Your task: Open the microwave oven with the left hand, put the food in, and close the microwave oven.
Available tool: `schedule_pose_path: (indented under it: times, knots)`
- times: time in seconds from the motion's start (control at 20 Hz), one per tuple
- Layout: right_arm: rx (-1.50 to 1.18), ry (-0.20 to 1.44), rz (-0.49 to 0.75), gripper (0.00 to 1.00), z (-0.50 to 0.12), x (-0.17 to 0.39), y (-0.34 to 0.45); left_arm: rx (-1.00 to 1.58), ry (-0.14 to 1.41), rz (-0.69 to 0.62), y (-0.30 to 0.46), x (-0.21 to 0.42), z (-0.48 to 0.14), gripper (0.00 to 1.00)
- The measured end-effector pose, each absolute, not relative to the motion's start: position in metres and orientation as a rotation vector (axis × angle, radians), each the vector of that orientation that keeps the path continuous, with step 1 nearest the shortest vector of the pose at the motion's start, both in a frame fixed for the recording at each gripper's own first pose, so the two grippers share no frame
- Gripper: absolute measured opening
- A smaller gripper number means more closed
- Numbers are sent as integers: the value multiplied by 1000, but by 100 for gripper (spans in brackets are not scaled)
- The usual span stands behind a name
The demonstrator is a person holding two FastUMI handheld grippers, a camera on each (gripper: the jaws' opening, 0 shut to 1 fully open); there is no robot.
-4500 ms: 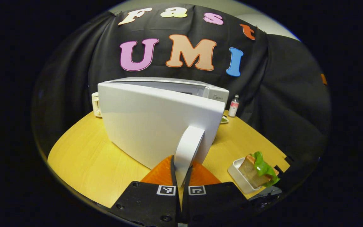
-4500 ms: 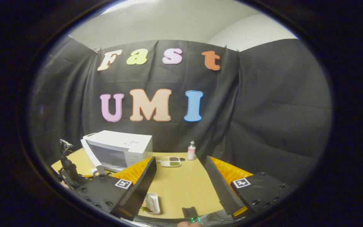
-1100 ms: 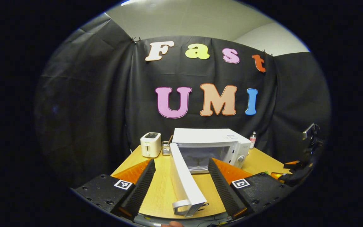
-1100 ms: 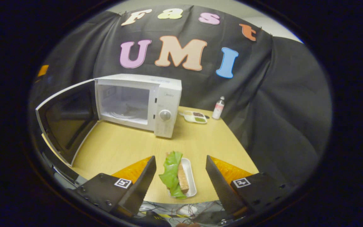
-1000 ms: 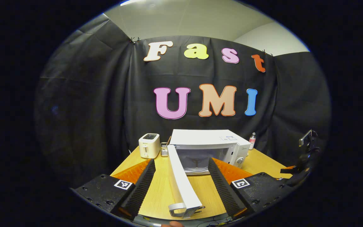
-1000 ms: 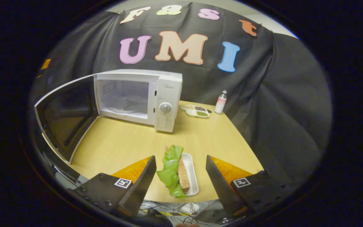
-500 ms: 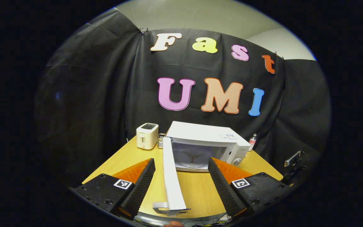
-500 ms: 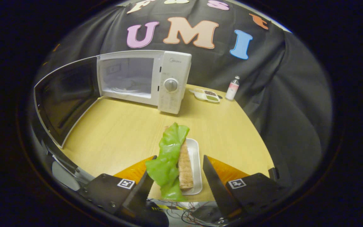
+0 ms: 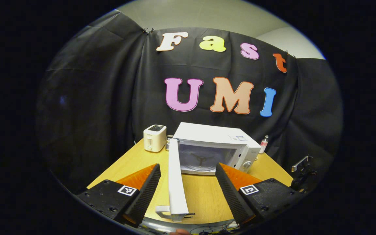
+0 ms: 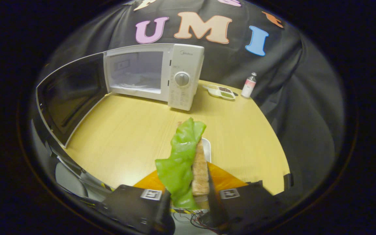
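Sandwich (image 10: 191, 156), a slice of toast with a green lettuce leaf standing on edge in a small white tray (image 10: 206, 147), sits between the fingers of the right gripper (image 10: 188, 199) at the near edge of the wooden table (image 10: 135, 130). The fingers are drawn in narrow and both press against its sides (leaf on one, bread on the other). Whether the tray is off the table I cannot tell.

Beyond it, in the right gripper view, the white microwave oven (image 10: 181, 76) stands at the back of the table with its door (image 10: 67, 98) swung wide toward the left, the cavity bare and its glass turntable visible. A compartment dish (image 10: 221, 92) and a small bottle (image 10: 249, 85) lie to the right of the oven, near each other.

In the left gripper view, the left gripper (image 9: 186, 191) hangs back from the oven with its fingers spread wide and nothing between them but the edge of the open door (image 9: 176, 182), which neither finger touches; the door handle (image 9: 162, 210) shows at the bottom. A toaster (image 9: 154, 138) stands left of the microwave oven (image 9: 214, 147), with a small rack just beside it.
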State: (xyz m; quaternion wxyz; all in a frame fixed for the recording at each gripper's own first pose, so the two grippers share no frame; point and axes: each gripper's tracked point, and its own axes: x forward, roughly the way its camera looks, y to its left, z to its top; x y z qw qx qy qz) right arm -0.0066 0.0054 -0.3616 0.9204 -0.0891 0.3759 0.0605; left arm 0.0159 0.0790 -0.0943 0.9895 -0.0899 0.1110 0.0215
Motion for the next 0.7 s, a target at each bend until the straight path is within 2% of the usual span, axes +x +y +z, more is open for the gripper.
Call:
schedule_pose_path:
  times: [0.05,0.15,0.2,0.25,0.3,0.6,0.7]
  knots:
    - [-186,781,124,39,-371,-2,4,-181,219,32,76,16,-93,99]
    - [-176,784,133,39,-372,1,6,-184,216,32,77,16,-94,99]
    - [-174,779,125,45,-373,4,3,-193,215,36,78,16,-94,99]
    - [-169,780,121,33,-372,5,1,-204,218,43,79,16,-94,99]
    - [-157,784,117,39,-371,5,0,-213,220,48,81,17,-95,99]
    - [-77,755,93,39,-351,20,-4,-200,221,64,89,18,-96,99]
    - [-49,738,99,39,-341,27,1,-240,220,21,75,20,-96,99]
